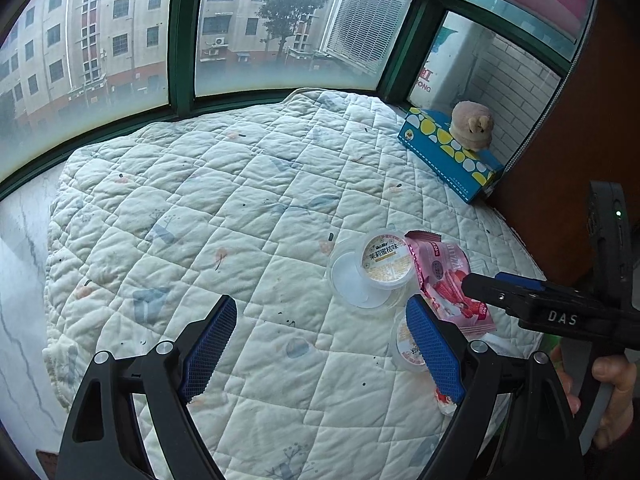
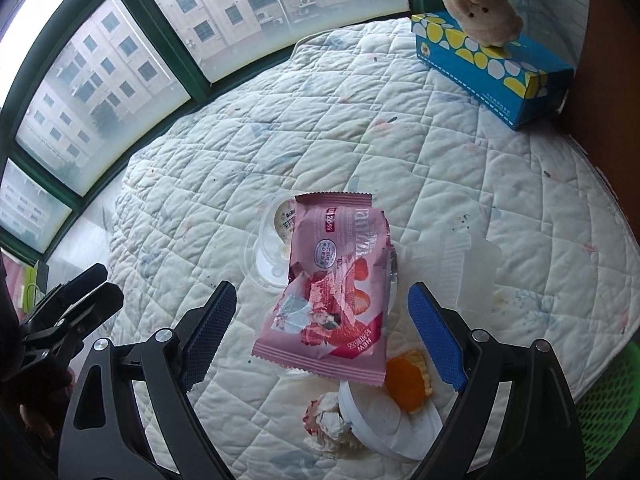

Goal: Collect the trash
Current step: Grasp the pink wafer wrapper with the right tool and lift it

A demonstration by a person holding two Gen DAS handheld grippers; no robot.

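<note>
Nothing has been collected yet: the pink wrapper (image 2: 332, 292), jelly cups (image 1: 386, 262) and crumpled scraps (image 2: 328, 420) are scattered on the quilt (image 2: 280, 140). Both the left gripper (image 1: 324, 356) and right gripper (image 2: 324, 344) are held wide and empty, the wrapper at twelve o'clock of the right.

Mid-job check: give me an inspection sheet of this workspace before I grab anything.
Surface: white quilted pad, stained.
Job's things: pink snack wrapper lying over clear cups; orange scrap, crumpled wrapper, white lid nearby.
Clutter: blue tissue box with plush toy on top.
Grippers: left gripper open, empty; right gripper open, empty, wrapper between its fingers.
Cables: nothing seen.
Surroundings: green-framed windows; green basket at the pad's edge.
</note>
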